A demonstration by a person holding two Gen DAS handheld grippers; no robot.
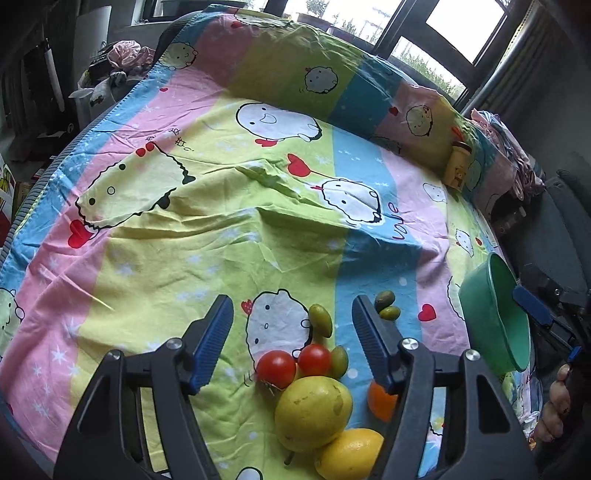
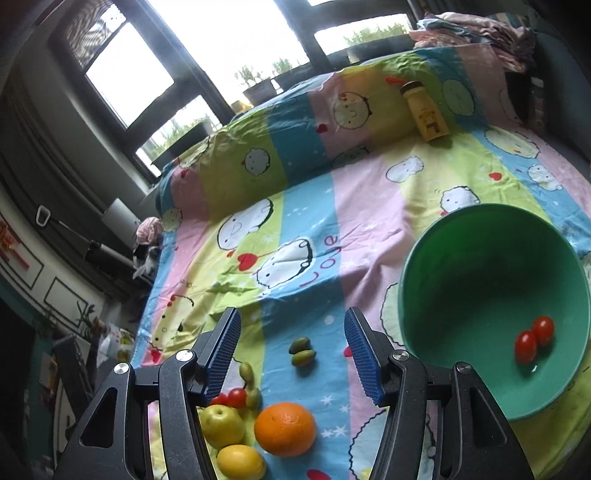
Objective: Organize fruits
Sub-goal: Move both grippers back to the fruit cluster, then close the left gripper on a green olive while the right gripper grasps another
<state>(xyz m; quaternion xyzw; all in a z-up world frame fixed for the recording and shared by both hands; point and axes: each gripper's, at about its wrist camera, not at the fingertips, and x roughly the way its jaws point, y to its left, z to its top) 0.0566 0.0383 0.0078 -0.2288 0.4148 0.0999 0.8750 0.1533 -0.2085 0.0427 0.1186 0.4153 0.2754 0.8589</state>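
Fruit lies in a cluster on the patterned bedsheet: two red tomatoes, a yellow-green pear, a lemon, an orange and several small green olive-like fruits. My left gripper hovers open above the tomatoes, its jaws wide apart and nothing pressed between them. My right gripper is open too, above the orange and a pair of small green fruits. To the right stands a green bowl with two small tomatoes inside.
A yellow bottle leans against the long pillow at the head of the bed. Windows lie beyond it. Clothes are piled at the far right. A person's hand shows at the right edge of the left wrist view.
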